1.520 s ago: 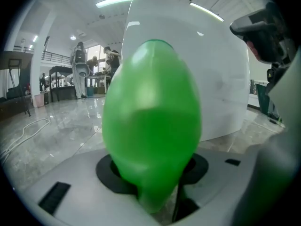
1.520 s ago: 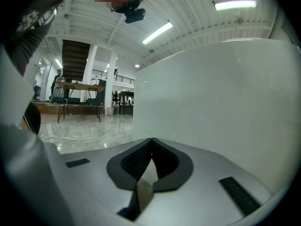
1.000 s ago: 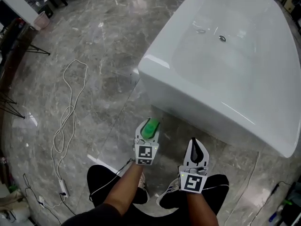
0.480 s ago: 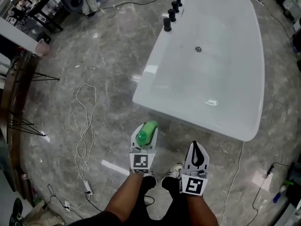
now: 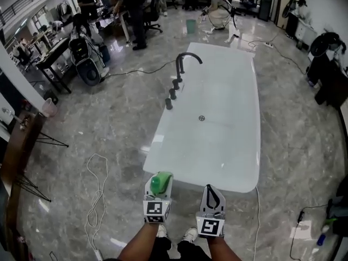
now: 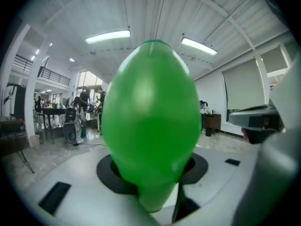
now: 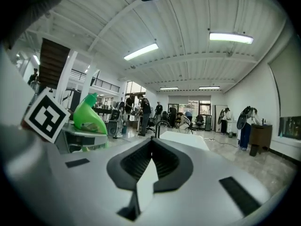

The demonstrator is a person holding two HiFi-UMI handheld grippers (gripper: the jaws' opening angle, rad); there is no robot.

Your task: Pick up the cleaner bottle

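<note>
A green cleaner bottle (image 5: 161, 182) lies between the jaws of my left gripper (image 5: 159, 177), which is shut on it and holds it up in the air in front of the near end of the white bathtub (image 5: 217, 145). In the left gripper view the bottle (image 6: 150, 121) fills the middle and hides most of the jaws. My right gripper (image 5: 210, 189) hangs beside it to the right, shut and empty. In the right gripper view its black pads (image 7: 162, 166) meet, and the bottle (image 7: 88, 114) shows at the left.
A dark faucet (image 5: 182, 64) with knobs stands on the tub's far left rim. A white cable (image 5: 97, 200) loops on the marble floor at the left. People, chairs and desks (image 5: 54, 53) crowd the back of the room. More cables and bottles (image 5: 321, 235) lie at the right.
Both grippers have risen a long way from near the floor, the bottle staying in the left one. The head view has lifted from the tub's side to the whole tub and room.
</note>
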